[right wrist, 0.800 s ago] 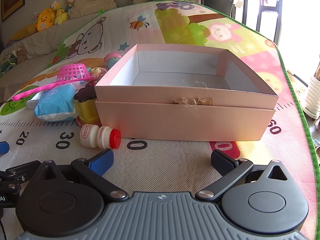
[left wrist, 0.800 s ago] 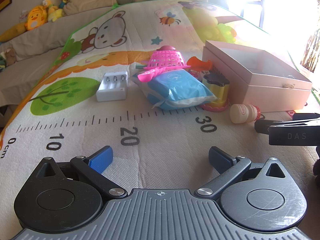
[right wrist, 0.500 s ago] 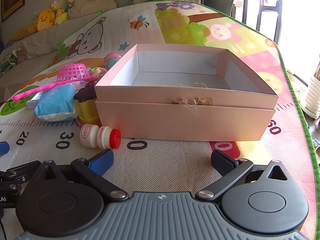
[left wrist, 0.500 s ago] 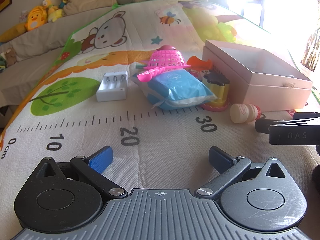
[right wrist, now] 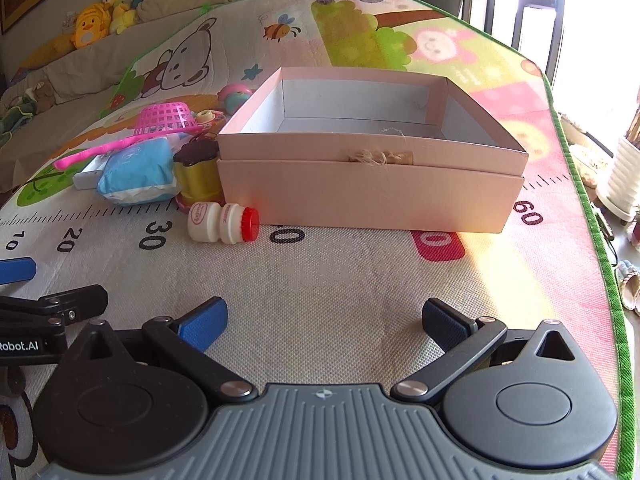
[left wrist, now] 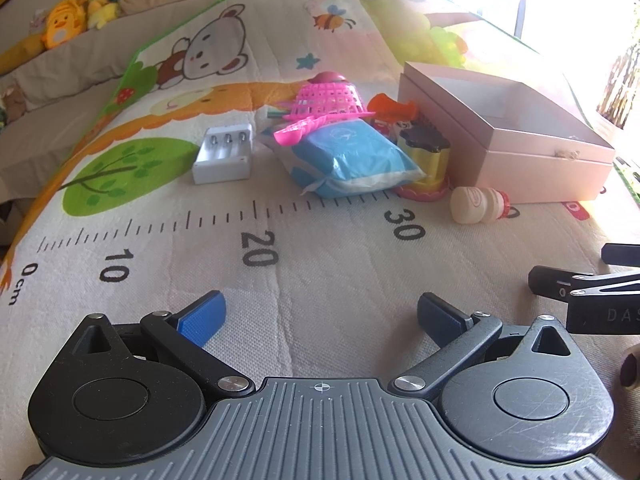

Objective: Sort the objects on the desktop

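Left tongs (left wrist: pixel 320 312): fully open, empty, tilted down over mat (left wrist: pixel 320 264), touching nothing. Ahead, left to right: charger (left wrist: pixel 224 156), tissue pack (left wrist: pixel 352 160), yellow jar (left wrist: pixel 426 152), bottle (left wrist: pixel 478 205) lying beside box (left wrist: pixel 520 160). Right tongs (right wrist: pixel 324 316): fully open, empty, facing box (right wrist: pixel 368 196); bottle (right wrist: pixel 224 222) at box's left front corner.

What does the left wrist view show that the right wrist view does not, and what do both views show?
Only the left wrist view shows the white battery charger's three open slots. Only the right wrist view shows the inside floor of the pink box, the twine knot on its front and a white ribbed pot beside the mat. Both show the small white bottle lying by the box, the blue packet, the pink basket and open tongs.
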The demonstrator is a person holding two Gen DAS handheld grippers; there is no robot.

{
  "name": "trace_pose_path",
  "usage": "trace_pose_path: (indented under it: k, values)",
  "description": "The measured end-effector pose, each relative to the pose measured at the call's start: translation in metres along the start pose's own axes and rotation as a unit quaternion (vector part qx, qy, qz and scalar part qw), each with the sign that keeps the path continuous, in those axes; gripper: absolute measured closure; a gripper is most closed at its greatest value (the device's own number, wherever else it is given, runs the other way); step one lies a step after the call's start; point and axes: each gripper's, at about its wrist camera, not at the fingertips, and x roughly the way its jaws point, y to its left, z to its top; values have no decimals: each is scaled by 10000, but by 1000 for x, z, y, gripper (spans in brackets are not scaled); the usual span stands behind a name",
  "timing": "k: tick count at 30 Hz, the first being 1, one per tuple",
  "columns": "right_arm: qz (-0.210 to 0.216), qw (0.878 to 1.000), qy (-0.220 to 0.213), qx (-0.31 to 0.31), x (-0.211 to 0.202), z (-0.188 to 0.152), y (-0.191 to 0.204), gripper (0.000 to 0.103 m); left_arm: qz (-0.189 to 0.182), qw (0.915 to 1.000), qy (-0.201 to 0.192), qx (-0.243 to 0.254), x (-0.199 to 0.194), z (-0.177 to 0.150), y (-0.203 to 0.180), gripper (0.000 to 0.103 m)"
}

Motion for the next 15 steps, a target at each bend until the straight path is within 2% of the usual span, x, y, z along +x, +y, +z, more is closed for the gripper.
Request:
trace_pose_path:
  k: [4,10,13,15]
  values:
    - [15,10000,71,-13,-3,-4,-1,0,-67,9998,145,116,-3,-1,0,0]
    - [102,9999,-10,-34,-3,-9,-4,0,-225,9996,77,180,-8,-3,0,0]
    - [235,9996,98,-106,-5,-7,-5,0,-529,9985,-117,-16,-18,2,4,0]
    - [514,9984,161,-149,-10,-5,-6,0,-468,9985,-284,-77,-24,7,8,0]
